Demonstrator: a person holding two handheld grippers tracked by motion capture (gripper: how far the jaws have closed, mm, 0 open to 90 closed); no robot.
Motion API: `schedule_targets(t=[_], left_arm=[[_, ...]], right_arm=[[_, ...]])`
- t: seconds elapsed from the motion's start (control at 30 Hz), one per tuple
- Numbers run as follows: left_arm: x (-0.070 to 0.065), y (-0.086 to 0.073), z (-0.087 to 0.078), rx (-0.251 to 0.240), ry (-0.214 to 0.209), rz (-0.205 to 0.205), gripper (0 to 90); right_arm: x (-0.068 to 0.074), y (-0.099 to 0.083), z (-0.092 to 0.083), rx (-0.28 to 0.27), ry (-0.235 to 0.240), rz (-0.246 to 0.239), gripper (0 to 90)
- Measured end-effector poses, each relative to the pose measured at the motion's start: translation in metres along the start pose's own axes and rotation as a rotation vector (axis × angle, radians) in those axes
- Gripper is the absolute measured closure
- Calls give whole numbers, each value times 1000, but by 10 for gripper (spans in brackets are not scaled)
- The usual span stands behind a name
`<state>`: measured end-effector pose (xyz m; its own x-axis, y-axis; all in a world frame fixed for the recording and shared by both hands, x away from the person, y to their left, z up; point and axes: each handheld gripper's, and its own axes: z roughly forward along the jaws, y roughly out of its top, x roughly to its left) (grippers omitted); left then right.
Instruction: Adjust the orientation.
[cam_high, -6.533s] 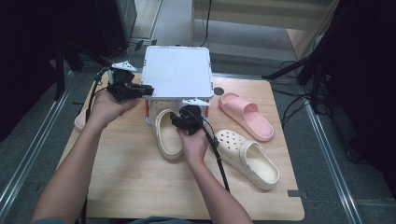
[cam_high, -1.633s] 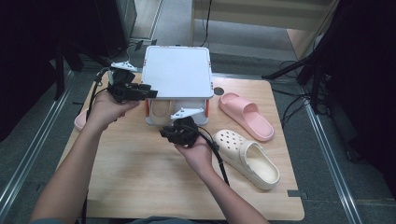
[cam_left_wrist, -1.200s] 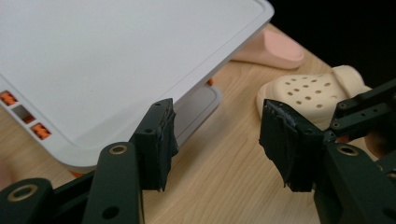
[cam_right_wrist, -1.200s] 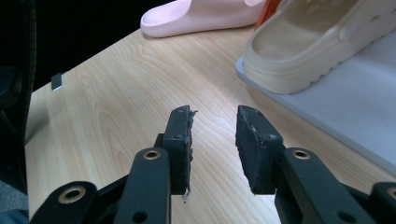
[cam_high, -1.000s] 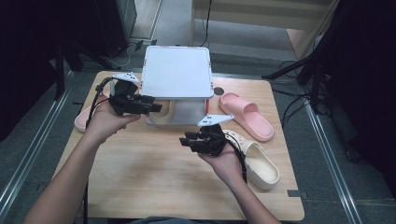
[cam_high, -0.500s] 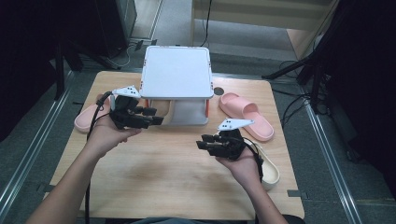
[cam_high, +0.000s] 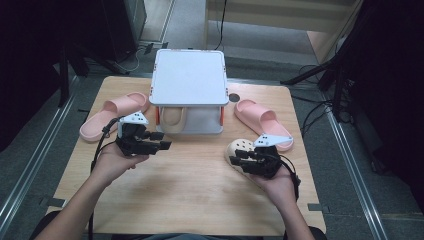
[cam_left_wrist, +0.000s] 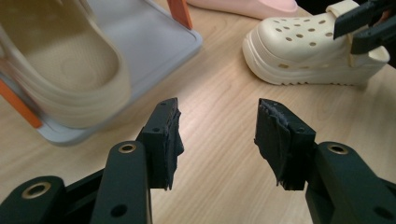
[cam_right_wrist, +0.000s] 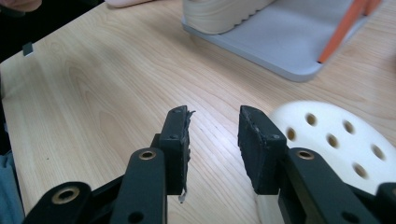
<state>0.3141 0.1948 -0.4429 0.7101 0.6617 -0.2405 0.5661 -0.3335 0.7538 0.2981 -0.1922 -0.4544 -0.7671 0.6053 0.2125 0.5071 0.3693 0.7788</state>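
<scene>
Both grippers found empty above the table (cam_high: 190, 200), 1 cream slipper (cam_high: 172, 119) already in the rack (cam_high: 189, 82).

Left gripper (cam_high: 162, 142) held over bare wood in front of the rack, jaws apart though just closing a little, nothing between them. Right gripper (cam_high: 239, 159) held with jaws apart, directly over the toe of the cream clog (cam_high: 239, 149), not clamped on it. Clog resting flat on the table, right of the rack, just in front of 1 pink slipper (cam_high: 262, 119). Second pink slipper (cam_high: 112, 112) lying left of the rack. Cream slipper (cam_left_wrist: 65, 70) seated on the rack's lower shelf, toe toward the person. Contact between right gripper and clog: cannot tell.
</scene>
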Motion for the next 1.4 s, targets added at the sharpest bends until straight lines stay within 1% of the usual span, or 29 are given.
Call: schedule_targets(t=[0.07, 0.13, 0.2, 0.23, 0.27, 0.33, 0.43, 0.5, 0.53, 0.57, 0.6, 0.67, 0.7, 0.77, 0.87, 0.9, 0.93, 1.07, 1.13, 1.23, 1.33, 1.4], left_arm=[[-1, -1, 1, 4, 5, 7, 501], [-1, -2, 2, 0, -2, 11, 499], [-1, -2, 3, 0, 2, 16, 498], [-2, -2, 5, -10, 2, 20, 494], [-2, -2, 5, -10, 2, 20, 491], [-2, -1, 9, -11, 3, 32, 485], [-1, 0, 14, -11, -3, 31, 486], [0, 2, 17, 4, -2, 41, 486], [0, 2, 17, 4, -2, 41, 489], [0, 3, 19, 18, 5, 46, 489], [1, 5, 21, 19, 2, 48, 492], [1, 5, 22, 19, 0, 47, 492], [1, 7, 23, 20, -1, 49, 493], [2, 9, 25, 20, -5, 54, 493], [2, 11, 27, 21, -10, 57, 492], [2, 11, 27, 21, -10, 57, 493], [3, 11, 29, 16, -12, 54, 492], [3, 11, 30, 21, -12, 56, 491], [3, 11, 30, 20, -11, 57, 491], [3, 11, 29, 16, -10, 54, 491], [3, 11, 29, 20, -10, 57, 491], [3, 11, 29, 16, -6, 56, 489]], right_arm=[[-3, -3, -5, -2, -6, 13, 644], [-5, -6, -10, -1, -16, 20, 644], [-6, -7, -12, -3, -22, 21, 645], [-8, -11, -17, -3, -31, 32, 644], [-8, -12, -18, -1, -37, 32, 644], [-8, -15, -23, 1, -47, 41, 643], [-9, -21, -32, 0, -74, 55, 642], [-10, -26, -38, 3, -90, 69, 642], [-10, -26, -38, 3, -90, 69, 642], [-11, -28, -40, 1, -93, 74, 642], [-11, -32, -46, -9, -94, 90, 647], [-11, -33, -48, -15, -94, 94, 647], [-9, -35, -52, -21, -99, 95, 646], [-8, -37, -55, -27, -110, 95, 645], [-10, -41, -62, -33, -132, 112, 642], [-10, -41, -62, -33, -132, 112, 642], [-11, -44, -66, -32, -145, 132, 636], [-12, -48, -67, -20, -159, 145, 625], [-15, -49, -64, -9, -164, 154, 609], [-19, -51, -60, 11, -168, 158, 609], [-24, -51, -53, 23, -150, 169, 610], [-26, -50, -45, 40, -138, 166, 616]])
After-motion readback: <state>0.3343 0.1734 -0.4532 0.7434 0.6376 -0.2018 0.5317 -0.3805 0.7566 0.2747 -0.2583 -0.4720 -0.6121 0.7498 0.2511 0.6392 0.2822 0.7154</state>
